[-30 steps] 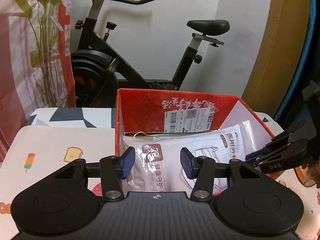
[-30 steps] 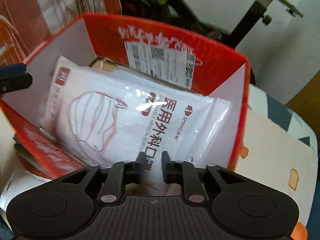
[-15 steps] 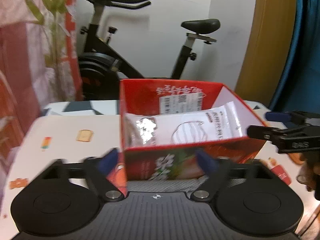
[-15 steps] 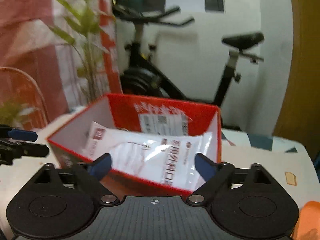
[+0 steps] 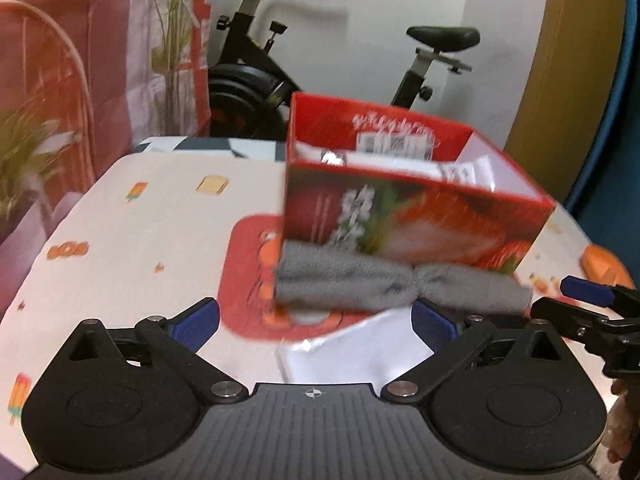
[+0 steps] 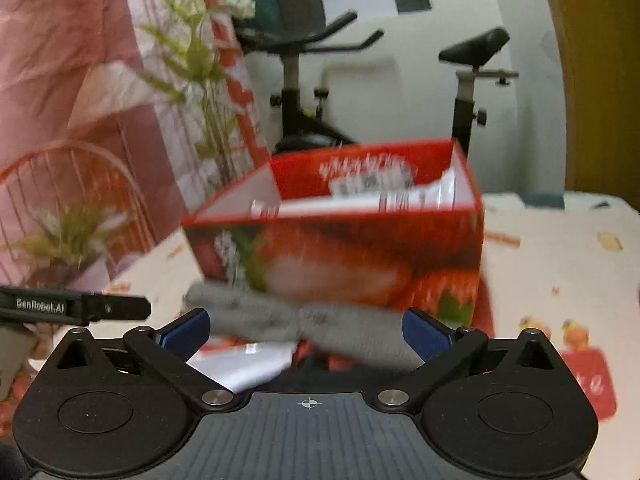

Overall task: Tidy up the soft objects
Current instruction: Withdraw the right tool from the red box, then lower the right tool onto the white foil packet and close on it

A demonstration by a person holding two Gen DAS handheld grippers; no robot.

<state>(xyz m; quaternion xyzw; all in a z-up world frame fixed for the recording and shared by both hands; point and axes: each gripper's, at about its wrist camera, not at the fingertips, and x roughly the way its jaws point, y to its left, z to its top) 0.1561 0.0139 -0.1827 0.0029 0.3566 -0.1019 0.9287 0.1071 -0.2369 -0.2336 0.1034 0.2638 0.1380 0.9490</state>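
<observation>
Both my claws, left (image 5: 316, 322) and right (image 6: 306, 330), gape wide and empty near a grey cloth roll (image 5: 396, 286) touching the red box (image 5: 400, 220). "GenRobot.AI" marks the left claw; box writing is blurred.

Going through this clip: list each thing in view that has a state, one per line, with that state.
Red box: open-topped, upright, white packet inside.
Gray cloth: bunched, lying against the box's front, outside it.
Left gripper: open, empty.
Right gripper: jaws opening, gripping nothing.
</observation>
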